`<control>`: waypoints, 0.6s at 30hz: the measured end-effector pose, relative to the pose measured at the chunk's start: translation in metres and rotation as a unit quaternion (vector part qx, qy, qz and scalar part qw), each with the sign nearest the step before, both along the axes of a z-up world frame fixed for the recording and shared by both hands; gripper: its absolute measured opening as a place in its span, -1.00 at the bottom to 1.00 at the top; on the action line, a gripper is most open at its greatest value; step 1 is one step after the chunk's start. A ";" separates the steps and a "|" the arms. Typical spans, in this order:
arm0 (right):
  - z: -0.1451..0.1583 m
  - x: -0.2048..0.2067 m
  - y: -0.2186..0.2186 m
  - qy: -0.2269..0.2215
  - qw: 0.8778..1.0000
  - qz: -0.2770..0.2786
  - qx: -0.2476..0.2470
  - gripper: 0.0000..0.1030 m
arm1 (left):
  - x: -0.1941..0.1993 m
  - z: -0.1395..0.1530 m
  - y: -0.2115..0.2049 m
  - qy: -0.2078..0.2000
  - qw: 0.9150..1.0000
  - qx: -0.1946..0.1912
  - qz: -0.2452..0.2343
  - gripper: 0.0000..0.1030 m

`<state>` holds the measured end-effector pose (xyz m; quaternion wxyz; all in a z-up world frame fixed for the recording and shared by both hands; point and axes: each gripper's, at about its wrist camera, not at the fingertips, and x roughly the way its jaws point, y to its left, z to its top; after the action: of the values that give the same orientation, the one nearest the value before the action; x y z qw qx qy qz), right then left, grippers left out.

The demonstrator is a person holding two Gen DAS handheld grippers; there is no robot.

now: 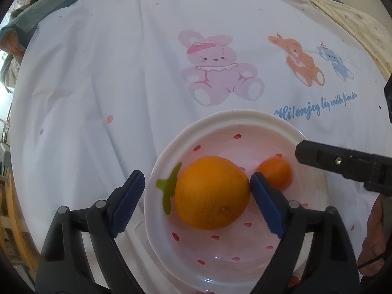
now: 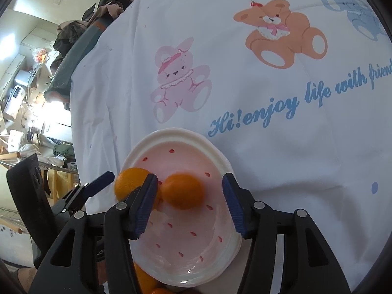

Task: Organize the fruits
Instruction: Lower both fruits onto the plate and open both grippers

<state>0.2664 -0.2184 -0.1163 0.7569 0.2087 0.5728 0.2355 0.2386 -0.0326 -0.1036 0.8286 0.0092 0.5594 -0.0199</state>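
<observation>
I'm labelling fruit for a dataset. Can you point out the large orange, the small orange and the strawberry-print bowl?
large orange (image 1: 212, 192), left wrist view, middle of its peel.
small orange (image 2: 183, 190), right wrist view, centre of the fruit.
strawberry-print bowl (image 1: 235, 117), left wrist view, far white rim.

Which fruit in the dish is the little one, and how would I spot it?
On the white cloth sits a pink-spotted dish holding two orange fruits. The little one lies on the far side from the green leaf mark, clearly smaller than the big orange.

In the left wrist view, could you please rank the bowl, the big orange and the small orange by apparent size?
1. Bowl
2. Big orange
3. Small orange, though it lies farther from the camera, which shrinks it somewhat.
</observation>
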 end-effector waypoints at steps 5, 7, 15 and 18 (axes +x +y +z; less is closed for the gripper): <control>0.007 0.001 -0.003 -0.008 1.000 -0.006 0.005 0.18 | 0.000 0.007 -0.003 -0.015 1.000 0.015 -0.010 0.67; 0.012 0.002 -0.006 -0.011 1.000 -0.012 0.008 0.20 | 0.000 0.013 -0.002 -0.026 0.999 0.018 -0.009 0.67; 0.033 -0.004 -0.016 -0.031 0.999 -0.031 0.014 0.21 | -0.007 0.036 0.009 -0.050 0.999 0.008 0.011 0.67; 0.044 -0.014 -0.017 -0.043 0.999 -0.030 0.010 0.21 | -0.015 0.049 0.013 -0.059 0.998 0.007 0.022 0.67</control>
<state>0.2526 -0.2351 -0.0727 0.7852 0.2228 0.5313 0.2269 0.2236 -0.0194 -0.0550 0.8605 0.0039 0.5095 0.0033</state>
